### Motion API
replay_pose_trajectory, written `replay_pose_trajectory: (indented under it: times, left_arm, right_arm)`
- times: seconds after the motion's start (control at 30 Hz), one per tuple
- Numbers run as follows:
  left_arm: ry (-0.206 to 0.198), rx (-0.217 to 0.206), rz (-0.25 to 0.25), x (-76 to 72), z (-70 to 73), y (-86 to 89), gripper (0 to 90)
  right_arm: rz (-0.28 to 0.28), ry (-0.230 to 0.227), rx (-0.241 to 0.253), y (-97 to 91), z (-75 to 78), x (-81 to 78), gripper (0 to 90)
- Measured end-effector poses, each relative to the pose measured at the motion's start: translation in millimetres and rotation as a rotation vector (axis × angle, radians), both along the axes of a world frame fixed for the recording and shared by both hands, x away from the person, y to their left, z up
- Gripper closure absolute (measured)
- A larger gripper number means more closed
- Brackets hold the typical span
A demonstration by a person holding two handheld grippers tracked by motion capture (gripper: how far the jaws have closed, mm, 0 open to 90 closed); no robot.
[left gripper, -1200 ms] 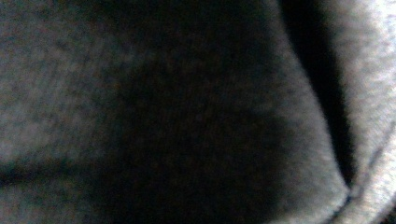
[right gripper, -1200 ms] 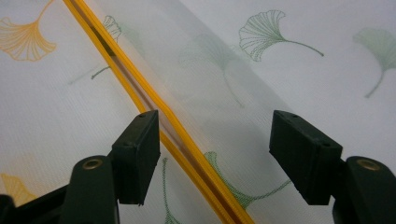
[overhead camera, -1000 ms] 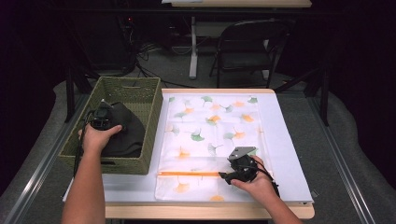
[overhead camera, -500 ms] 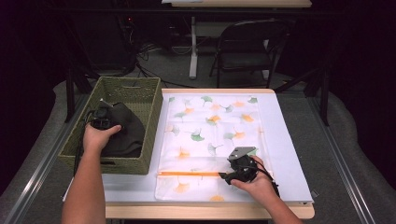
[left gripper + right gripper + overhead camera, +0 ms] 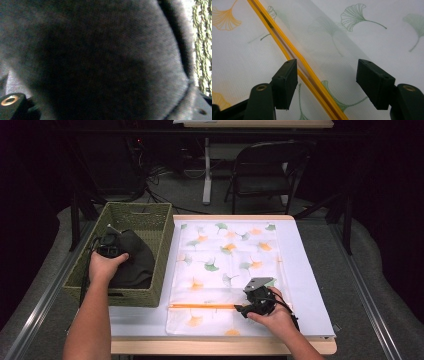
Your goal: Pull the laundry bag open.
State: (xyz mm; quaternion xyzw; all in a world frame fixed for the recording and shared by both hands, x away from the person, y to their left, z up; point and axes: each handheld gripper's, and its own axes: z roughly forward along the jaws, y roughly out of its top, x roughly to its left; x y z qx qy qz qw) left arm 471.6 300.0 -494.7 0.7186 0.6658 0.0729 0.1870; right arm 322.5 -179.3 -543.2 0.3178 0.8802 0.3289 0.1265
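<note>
A dark grey garment (image 5: 134, 264) lies heaped in a woven green basket (image 5: 165, 251) at the table's left. My left gripper (image 5: 107, 245) is pushed down into it. Its jaws have just been closing with cloth (image 5: 100, 60) bulging between them, and the pads are buried in the fabric. A white mesh bag (image 5: 225, 262) printed with ginkgo leaves lies flat on the table, its orange zipper (image 5: 200, 306) running across near the front. My right gripper (image 5: 241, 310) hovers over that zipper (image 5: 287, 53), open (image 5: 327, 77), with the zipper line passing between its jaws.
The basket wall (image 5: 203, 37) stands close on the right of the left gripper view. A white sheet (image 5: 305, 285) covers the tabletop under the bag. A black folding chair (image 5: 260, 165) and a table leg stand beyond the far edge.
</note>
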Motion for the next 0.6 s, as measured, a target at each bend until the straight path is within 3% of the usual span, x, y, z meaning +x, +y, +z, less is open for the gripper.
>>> replay_pose_trajectory:
  times: [0.4,0.6]
  left_arm:
    - [-0.024,0.023,-0.015,-4.7,9.0,-1.0,49.1]
    - [-0.033,0.016,-0.021,-6.6,12.0,0.6,49.6]
  right_arm:
    - [-0.004,0.002,-0.002,-1.2,0.3,0.2,33.3]
    - [-0.004,0.003,-0.003,-1.2,0.3,0.1,33.2]
